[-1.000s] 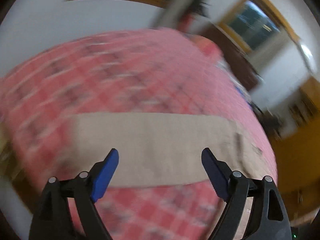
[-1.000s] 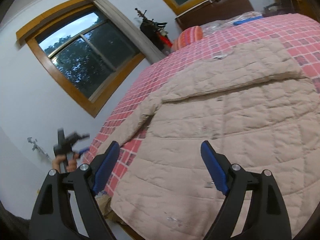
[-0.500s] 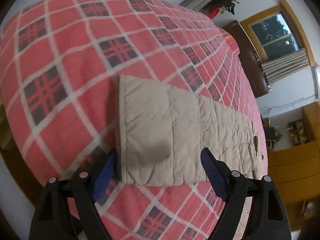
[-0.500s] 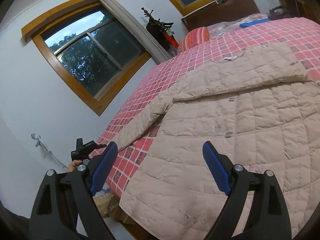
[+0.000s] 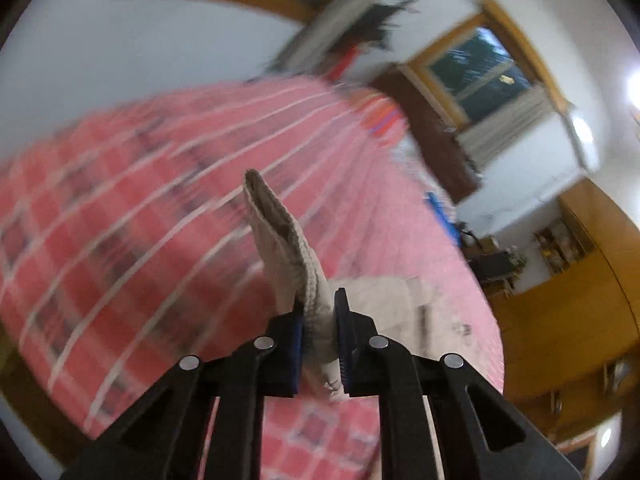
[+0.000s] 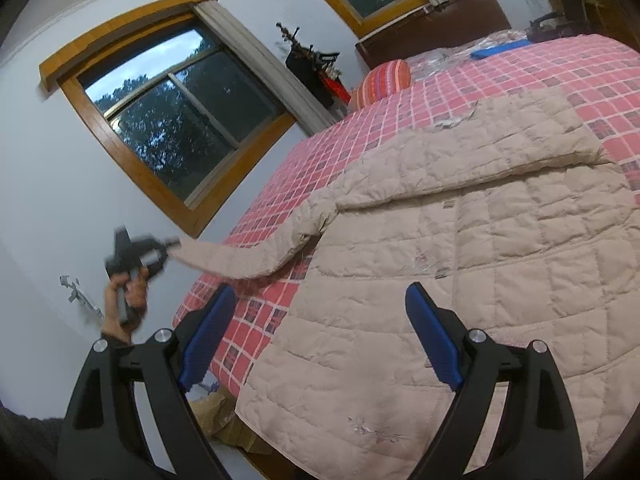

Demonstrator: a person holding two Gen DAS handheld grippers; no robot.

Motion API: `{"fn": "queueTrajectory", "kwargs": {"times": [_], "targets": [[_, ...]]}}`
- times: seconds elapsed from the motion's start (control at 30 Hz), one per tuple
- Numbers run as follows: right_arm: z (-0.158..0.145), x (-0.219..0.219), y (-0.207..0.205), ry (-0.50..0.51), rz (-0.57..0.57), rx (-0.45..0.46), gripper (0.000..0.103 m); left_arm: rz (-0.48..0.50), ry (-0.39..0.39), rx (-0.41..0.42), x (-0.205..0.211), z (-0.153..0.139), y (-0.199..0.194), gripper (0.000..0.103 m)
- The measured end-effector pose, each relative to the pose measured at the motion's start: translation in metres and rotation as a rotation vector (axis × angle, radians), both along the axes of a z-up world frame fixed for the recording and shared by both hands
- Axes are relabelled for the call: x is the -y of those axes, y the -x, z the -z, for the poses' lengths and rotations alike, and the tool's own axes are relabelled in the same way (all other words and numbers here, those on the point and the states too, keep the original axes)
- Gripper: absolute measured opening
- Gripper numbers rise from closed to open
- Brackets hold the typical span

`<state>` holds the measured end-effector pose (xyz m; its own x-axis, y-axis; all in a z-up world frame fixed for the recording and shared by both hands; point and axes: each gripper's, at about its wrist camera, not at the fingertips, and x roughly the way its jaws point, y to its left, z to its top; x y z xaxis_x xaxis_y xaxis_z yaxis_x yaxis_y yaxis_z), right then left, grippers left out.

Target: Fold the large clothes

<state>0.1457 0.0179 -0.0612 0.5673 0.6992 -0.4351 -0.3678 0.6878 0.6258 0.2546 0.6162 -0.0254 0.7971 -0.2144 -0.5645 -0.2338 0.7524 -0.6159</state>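
Right tongs near us, blue pads wide apart, nothing between them, hovering over the near hem of the coat. Below them we see the coat's lower edge hanging just past the near edge of the bed; a brown crumpled thing sits under that edge, too unclear to name.

Left tongs clamped on the sleeve cuff. In the left wrist view the cuff stands up out of the pads, open end pointing away, ribbed seam along one side. That view is motion-blurred, so we can't read detail on the bedspread there. In the right wrist view we see the left tongs held in a hand off the left edge of the bed, over the floor gap by the white wall. The sleeve runs taut from the tongs to the shoulder, lifted off the bedspread.

Coat: beige quilted, long, spread flat on the pink checked bedspread, covering the near right part of the bed. Upper flap is folded across the body with a clean diagonal edge. Small stains and a faint embroidered mark near the hem.

Room to move: bare bedspread along the left side and across the far half of the bed. Far end holds a striped bolster, a blue flat item and clear plastic. Beyond that are the wall, two wood-framed windows, a coat rack and a dark cabinet.
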Motion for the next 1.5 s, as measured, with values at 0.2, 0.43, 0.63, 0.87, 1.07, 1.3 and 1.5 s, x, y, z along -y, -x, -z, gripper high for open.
{"fn": "queueTrajectory", "kwargs": {"times": [0.2, 0.43, 0.63, 0.87, 1.07, 1.3, 1.5], "targets": [[0.0, 0.028, 0.008, -0.027, 0.066, -0.006, 0.087, 0.222, -0.15, 0.124, 0.116, -0.102, -0.075, 0.013], [0.0, 0.056, 0.017, -0.031, 0.145, -0.014, 0.087, 0.483, -0.275, 0.121, 0.281, -0.118, -0.14, 0.013], [0.006, 0.078, 0.022, -0.026, 0.203, -0.032, 0.087, 0.651, -0.322, 0.056, 0.388, -0.073, -0.175, 0.013], [0.017, 0.097, 0.021, -0.016, 0.261, -0.066, 0.087, 0.782, -0.323, -0.085, 0.471, 0.016, -0.207, 0.013], [0.024, 0.103, 0.013, 0.004, 0.279, -0.092, 0.087, 0.833, -0.302, -0.171, 0.503, 0.078, -0.228, 0.031], [0.011, 0.117, -0.02, -0.02, 0.245, -0.103, 0.087, 0.806, -0.24, -0.037, 0.467, 0.039, -0.205, 0.074], [0.024, 0.133, -0.14, -0.114, 0.153, -0.265, 0.081, 0.667, -0.101, 0.067, 0.357, 0.019, -0.142, 0.084]]}}
